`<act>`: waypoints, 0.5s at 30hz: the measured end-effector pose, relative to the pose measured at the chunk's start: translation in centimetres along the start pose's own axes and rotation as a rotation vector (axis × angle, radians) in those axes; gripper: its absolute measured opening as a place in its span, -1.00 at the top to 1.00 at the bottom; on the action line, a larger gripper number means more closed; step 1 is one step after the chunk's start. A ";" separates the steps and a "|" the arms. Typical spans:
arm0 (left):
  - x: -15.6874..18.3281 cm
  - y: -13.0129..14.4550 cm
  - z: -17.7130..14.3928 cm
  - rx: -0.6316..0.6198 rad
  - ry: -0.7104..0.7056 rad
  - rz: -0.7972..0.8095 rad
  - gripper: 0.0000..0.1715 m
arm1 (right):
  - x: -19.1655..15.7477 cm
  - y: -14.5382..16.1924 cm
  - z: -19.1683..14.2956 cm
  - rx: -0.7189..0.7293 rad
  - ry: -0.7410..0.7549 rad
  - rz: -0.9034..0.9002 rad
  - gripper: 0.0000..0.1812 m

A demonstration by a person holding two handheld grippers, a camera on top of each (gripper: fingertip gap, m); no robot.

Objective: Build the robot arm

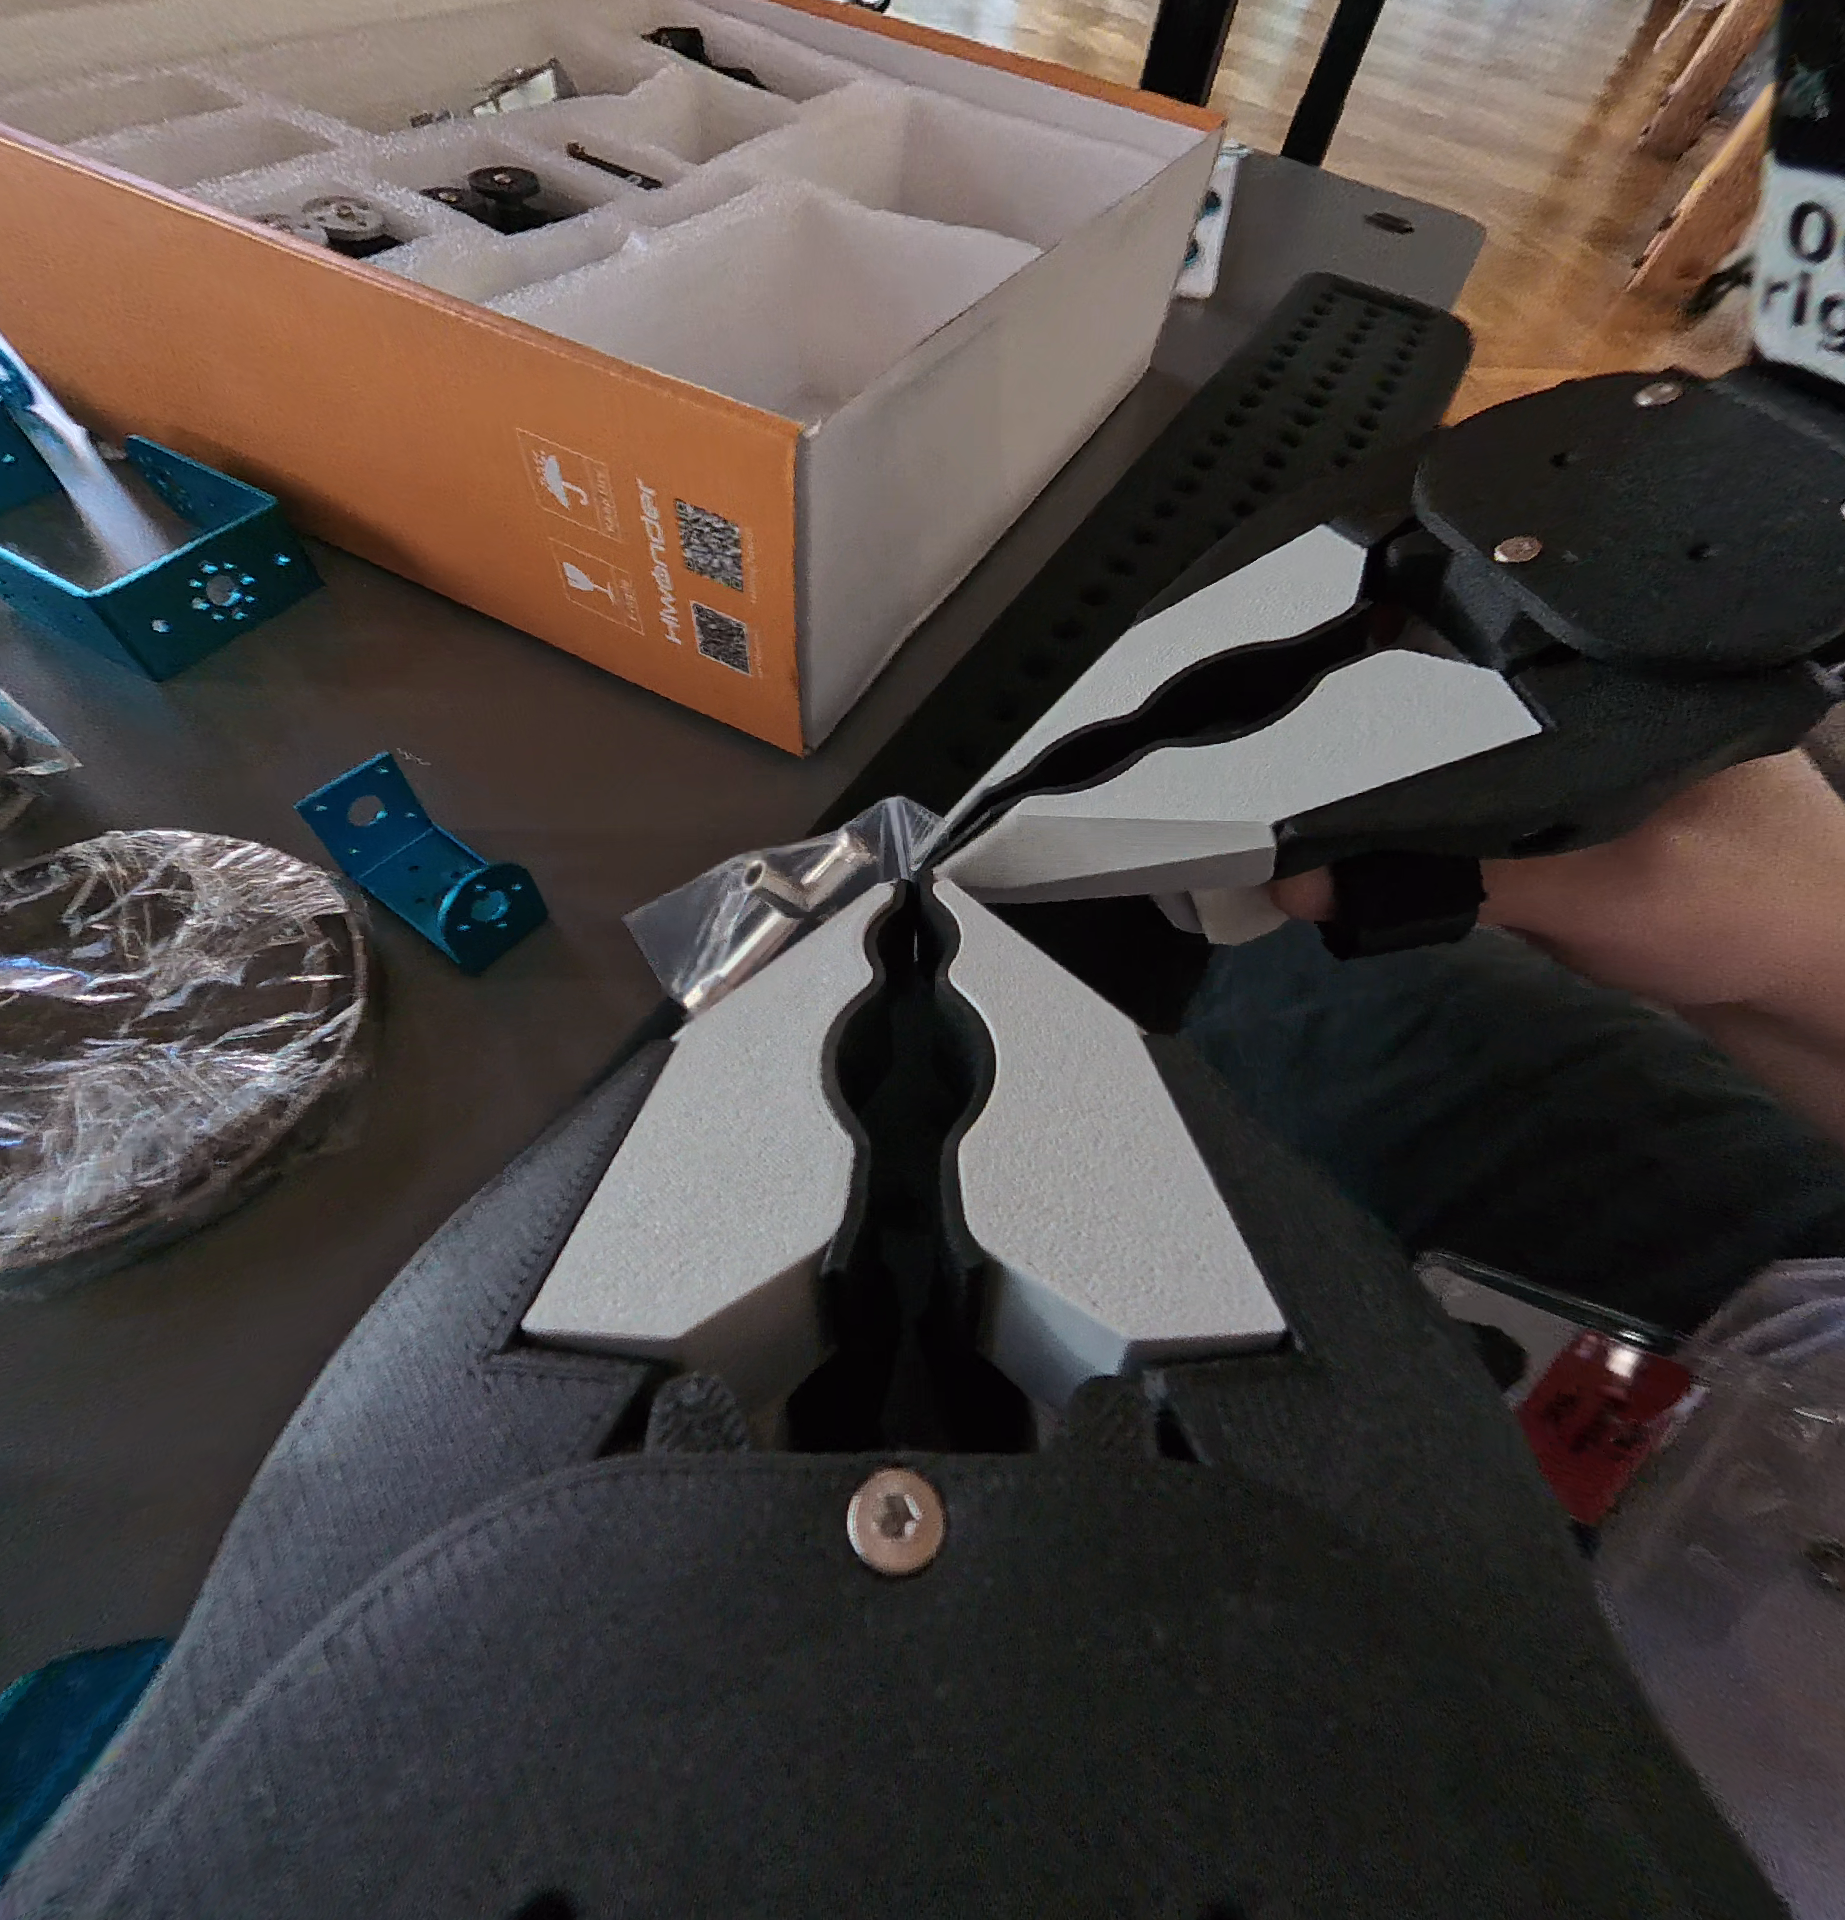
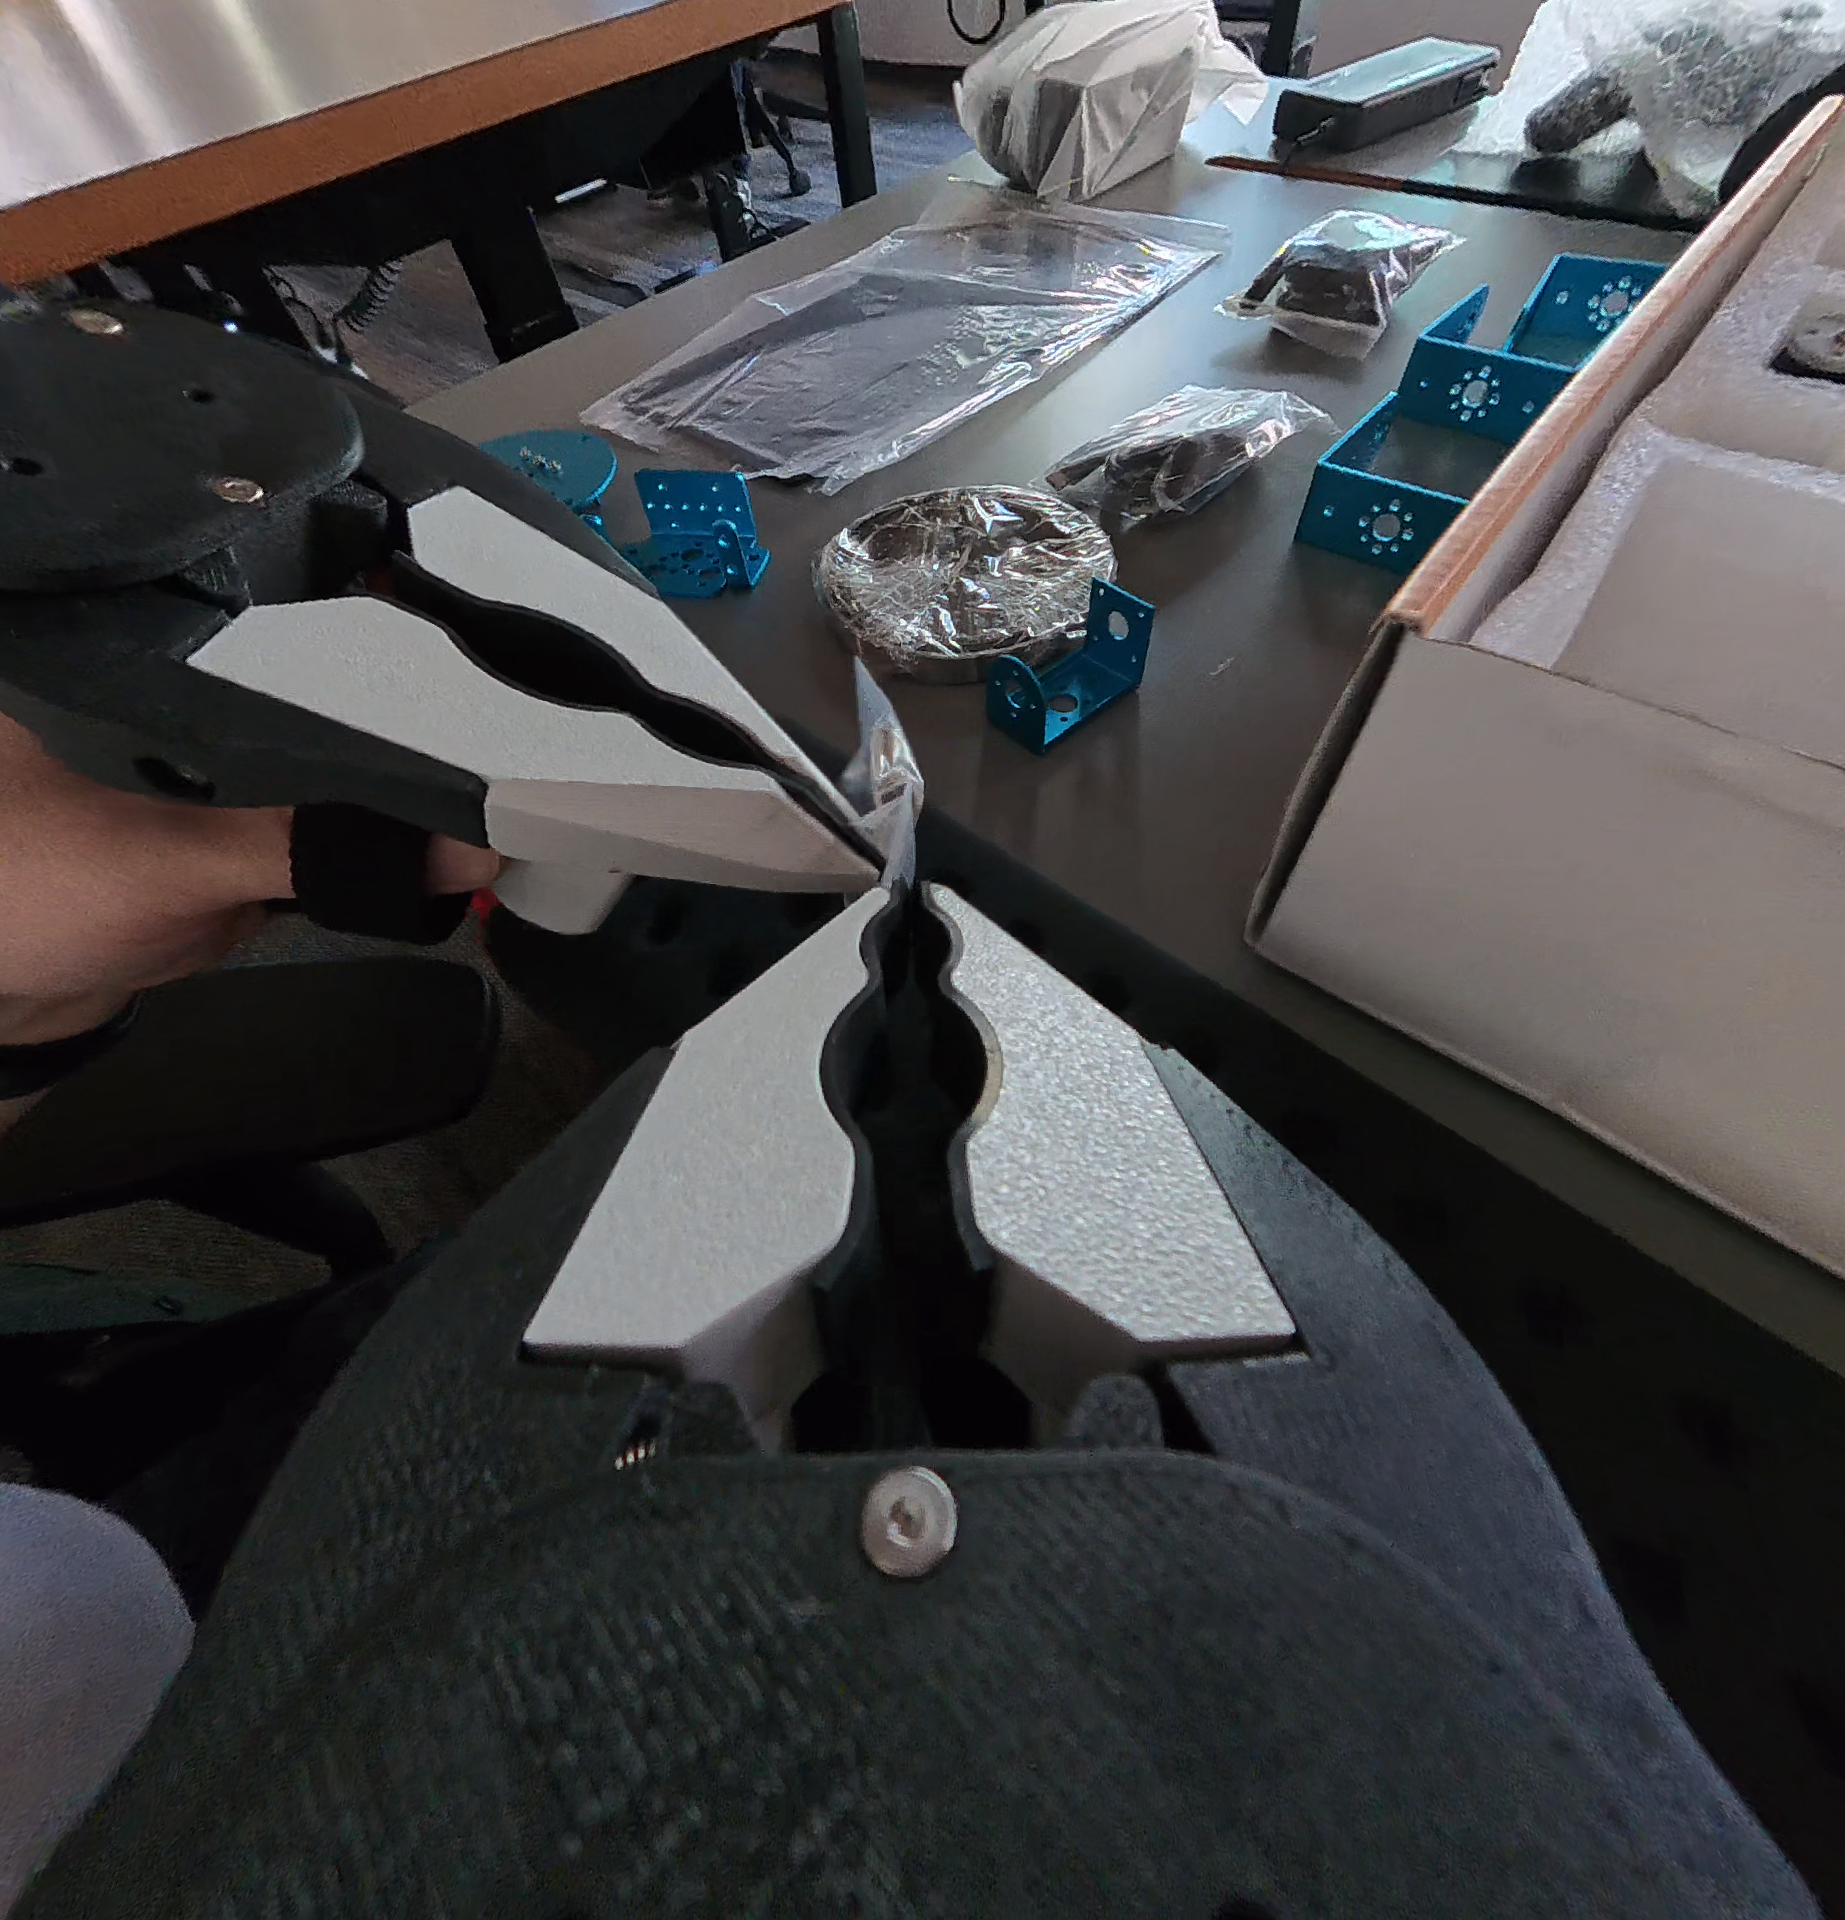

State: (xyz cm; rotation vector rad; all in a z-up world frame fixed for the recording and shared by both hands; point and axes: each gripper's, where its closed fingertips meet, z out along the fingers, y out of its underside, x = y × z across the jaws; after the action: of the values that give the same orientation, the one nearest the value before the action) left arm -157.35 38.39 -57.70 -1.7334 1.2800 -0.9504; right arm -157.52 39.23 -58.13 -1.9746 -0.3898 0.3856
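A small clear plastic bag (image 1: 772, 904) holding silver metal pins hangs just above the dark table's near edge. My left gripper (image 1: 913, 894) is shut on the bag's right end. My right gripper (image 1: 944, 840) comes in from the right, held by a hand (image 1: 1645, 883), and is shut on the same end, tip to tip with the left. In the right wrist view my right gripper (image 2: 905, 896) pinches the bag (image 2: 890, 774) from below, and the left gripper (image 2: 871, 857) pinches it from the left. The bag stands edge-on there, its contents barely visible.
An orange cardboard box (image 1: 482, 447) with white foam compartments and small parts stands behind the grippers. Blue metal brackets (image 1: 419, 862) (image 1: 170, 582), a plastic-wrapped round disc (image 1: 139, 1039) and bagged parts (image 2: 1188, 447) lie on the table (image 1: 544, 727). A black perforated strip (image 1: 1261, 468) lies along the box. Left and right tips are no more than a few centimetres apart. The plastic-wrapped round disc (image 1: 139, 1039) is about 15 cm from both grippers' fingertips.
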 end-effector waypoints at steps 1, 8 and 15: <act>-0.6 0.0 0.2 -0.010 -0.033 0.013 1.00 | 0.3 -0.1 0.4 -0.004 0.009 0.010 1.00; -3.7 -0.2 1.0 -0.053 -0.163 -0.054 1.00 | 2.1 -0.9 3.0 -0.045 0.159 0.016 1.00; -4.2 0.1 1.1 -0.036 -0.218 -0.080 1.00 | 2.4 -0.9 3.3 -0.052 0.213 0.011 1.00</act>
State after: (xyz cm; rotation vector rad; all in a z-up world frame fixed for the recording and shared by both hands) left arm -157.35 42.55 -58.81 -1.8714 1.1006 -0.7624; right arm -156.94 43.28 -58.93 -2.0457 -0.2552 0.1714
